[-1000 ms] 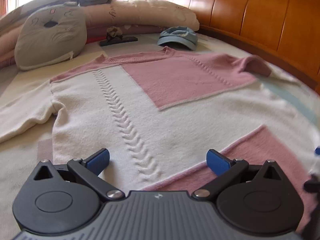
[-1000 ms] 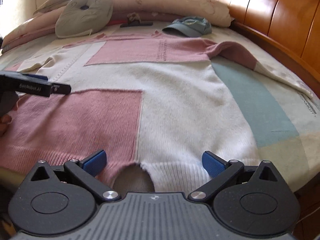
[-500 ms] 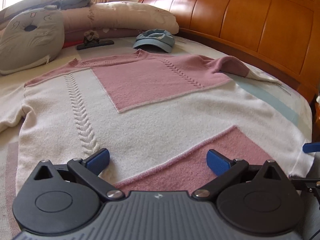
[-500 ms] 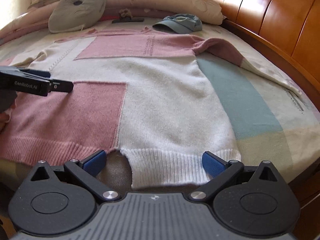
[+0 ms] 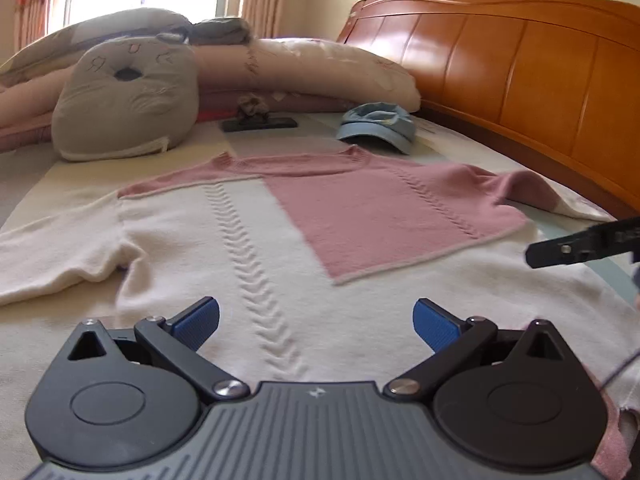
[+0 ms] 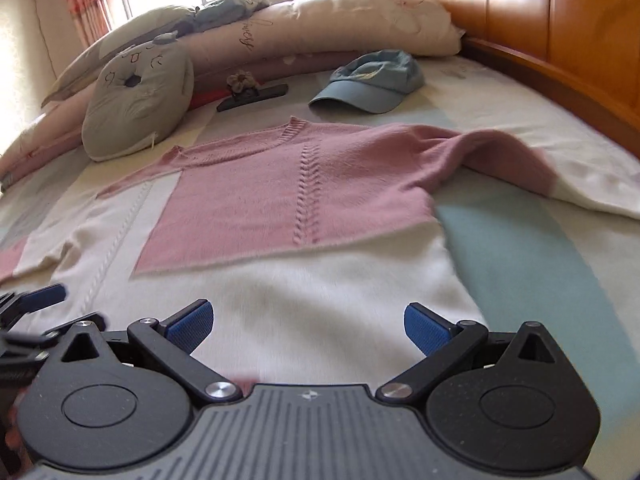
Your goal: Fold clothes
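Bed (image 6: 520, 260): grippers wide (nothing held)

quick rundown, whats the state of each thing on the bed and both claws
sweater: spread flat, unfolded, sleeves out to the sides
left claw: open, holding nothing, over the sweater's lower part
right claw: open, holding nothing, over the sweater's white part
blue cap: lying beyond the collar, apart from it
cat cushion: propped against the bedding pile

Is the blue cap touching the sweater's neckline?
Apart. The right wrist view shows a strip of bare bedsheet between the blue cap and the collar of the sweater.
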Motion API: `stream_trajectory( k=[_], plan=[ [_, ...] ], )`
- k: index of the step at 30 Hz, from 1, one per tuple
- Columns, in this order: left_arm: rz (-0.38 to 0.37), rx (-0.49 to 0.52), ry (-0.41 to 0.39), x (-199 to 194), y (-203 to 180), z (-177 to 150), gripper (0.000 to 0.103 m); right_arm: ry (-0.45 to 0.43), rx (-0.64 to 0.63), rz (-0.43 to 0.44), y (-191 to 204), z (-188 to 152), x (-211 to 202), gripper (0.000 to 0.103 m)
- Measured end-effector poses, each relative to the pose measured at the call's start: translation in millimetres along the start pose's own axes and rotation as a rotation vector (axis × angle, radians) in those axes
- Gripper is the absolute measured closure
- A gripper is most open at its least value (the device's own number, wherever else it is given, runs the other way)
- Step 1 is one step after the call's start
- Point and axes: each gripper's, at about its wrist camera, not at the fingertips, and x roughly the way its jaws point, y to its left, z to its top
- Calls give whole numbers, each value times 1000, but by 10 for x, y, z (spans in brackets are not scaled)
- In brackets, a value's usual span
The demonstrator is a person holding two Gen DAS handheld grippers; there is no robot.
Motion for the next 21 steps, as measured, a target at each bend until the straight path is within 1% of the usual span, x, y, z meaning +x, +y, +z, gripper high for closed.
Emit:
stream_trajectory(
  k=[2,4,5,7,10,13,15,18,21],
  plan=[
    [-30,-54,54,110,125,-17,1,48,68,2,-127,7,212,0],
    [-30,-43,42,128,134,-35,1,-1,75,36,-210,-70,171,0],
    [-23,-32,44,135,115,-39,1,0,70,44,-232,-99,141,0],
    [-19,-11,46,133,70,-44,1,-21,64,39,-275,-151,44,0],
    [-49,3,54,87,2,-34,1,-57,75,17,-408,-113,-75,0],
    [-147,-4,82,31,-56,-28,1,-97,110,-5,-646,33,-119,0],
    [-172,22,106,18,-134,-47,1,-113,150,-33,-836,127,-121,0],
    [-138,84,125,-20,-312,-83,1,-107,249,-34,-1186,192,-87,0],
    [-108,95,137,-51,-412,-111,1,-99,328,-15,-1479,157,-110,0]
  ],
)
